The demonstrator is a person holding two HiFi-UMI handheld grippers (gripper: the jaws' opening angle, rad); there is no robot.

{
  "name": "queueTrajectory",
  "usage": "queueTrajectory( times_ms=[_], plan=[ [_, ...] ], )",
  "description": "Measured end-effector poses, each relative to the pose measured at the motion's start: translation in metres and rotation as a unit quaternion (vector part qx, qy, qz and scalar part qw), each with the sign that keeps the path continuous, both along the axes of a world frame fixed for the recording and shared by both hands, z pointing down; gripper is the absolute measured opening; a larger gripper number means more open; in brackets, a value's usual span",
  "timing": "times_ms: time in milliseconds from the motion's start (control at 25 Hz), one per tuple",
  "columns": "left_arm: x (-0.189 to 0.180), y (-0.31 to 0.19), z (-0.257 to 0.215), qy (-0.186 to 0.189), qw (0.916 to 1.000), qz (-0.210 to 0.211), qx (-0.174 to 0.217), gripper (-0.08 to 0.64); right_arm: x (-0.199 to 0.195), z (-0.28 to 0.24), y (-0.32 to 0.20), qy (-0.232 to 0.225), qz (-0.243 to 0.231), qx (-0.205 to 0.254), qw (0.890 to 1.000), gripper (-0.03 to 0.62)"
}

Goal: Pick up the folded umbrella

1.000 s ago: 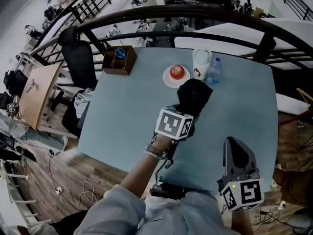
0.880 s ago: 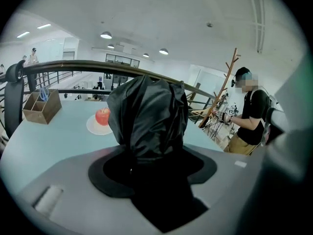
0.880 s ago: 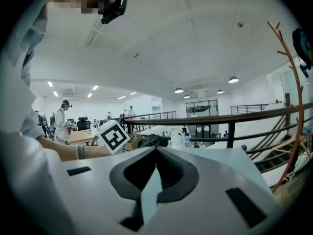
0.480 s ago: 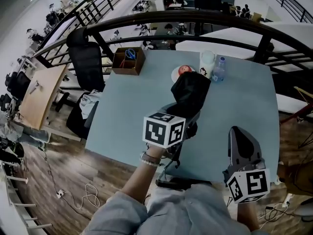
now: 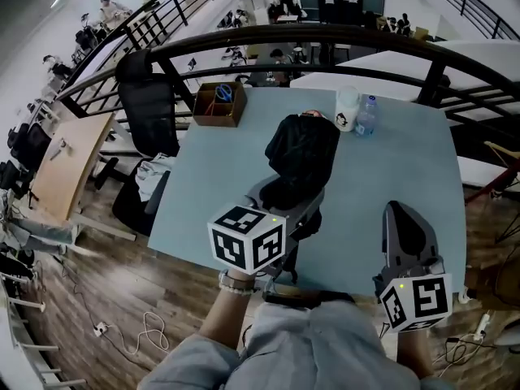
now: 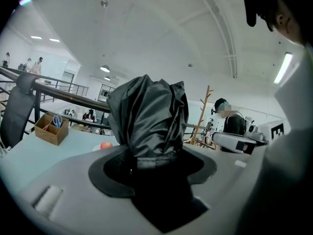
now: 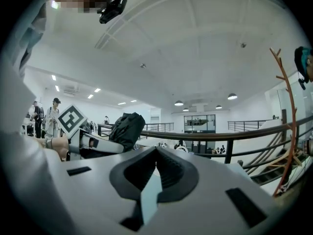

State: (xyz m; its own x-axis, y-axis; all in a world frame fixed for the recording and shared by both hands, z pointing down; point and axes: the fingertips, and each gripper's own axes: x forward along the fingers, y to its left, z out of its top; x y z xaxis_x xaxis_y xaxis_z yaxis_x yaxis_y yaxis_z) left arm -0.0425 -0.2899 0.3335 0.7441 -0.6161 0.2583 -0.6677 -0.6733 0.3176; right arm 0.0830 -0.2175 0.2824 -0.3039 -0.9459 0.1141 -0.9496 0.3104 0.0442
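Note:
The folded umbrella (image 5: 301,153), a bundle of black fabric, is held above the teal table (image 5: 203,193), standing up out of my left gripper (image 5: 286,195). In the left gripper view the jaws are shut on the lower end of the umbrella (image 6: 149,119), and its crumpled top rises past the left gripper (image 6: 151,160). My right gripper (image 5: 404,218) hangs near the table's near right edge, shut and holding nothing. The right gripper view shows the right gripper (image 7: 155,153) with its jaw tips touching and the umbrella (image 7: 124,129) off to the left.
At the table's far edge stand a brown box with scissors (image 5: 218,104), a white cup (image 5: 347,108) and a water bottle (image 5: 365,116). An apple (image 6: 105,145) lies behind the umbrella. A black chair (image 5: 146,96) stands at the left, and a dark railing (image 5: 325,35) runs beyond.
My left gripper has lifted the umbrella and drawn it back toward the person; it now covers the apple and plate in the head view. The right gripper has hardly moved.

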Motion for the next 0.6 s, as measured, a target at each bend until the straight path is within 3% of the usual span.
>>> queueTrajectory(
  times_ms=[120,320,600],
  plan=[
    [-0.013,0.016,-0.012,0.018,0.9996,-0.001,0.022,0.267,-0.007,0.000,0.008,0.001,0.004,0.003,1.000,0.000],
    [-0.032,0.038,-0.025,0.056,0.9981,0.007,0.024,0.265,-0.021,-0.001,0.022,0.003,0.010,0.004,1.000,0.000],
    [-0.057,0.067,-0.024,0.060,0.9975,0.018,0.033,0.267,-0.039,0.009,0.046,0.007,0.023,-0.004,1.000,0.000]
  ],
)
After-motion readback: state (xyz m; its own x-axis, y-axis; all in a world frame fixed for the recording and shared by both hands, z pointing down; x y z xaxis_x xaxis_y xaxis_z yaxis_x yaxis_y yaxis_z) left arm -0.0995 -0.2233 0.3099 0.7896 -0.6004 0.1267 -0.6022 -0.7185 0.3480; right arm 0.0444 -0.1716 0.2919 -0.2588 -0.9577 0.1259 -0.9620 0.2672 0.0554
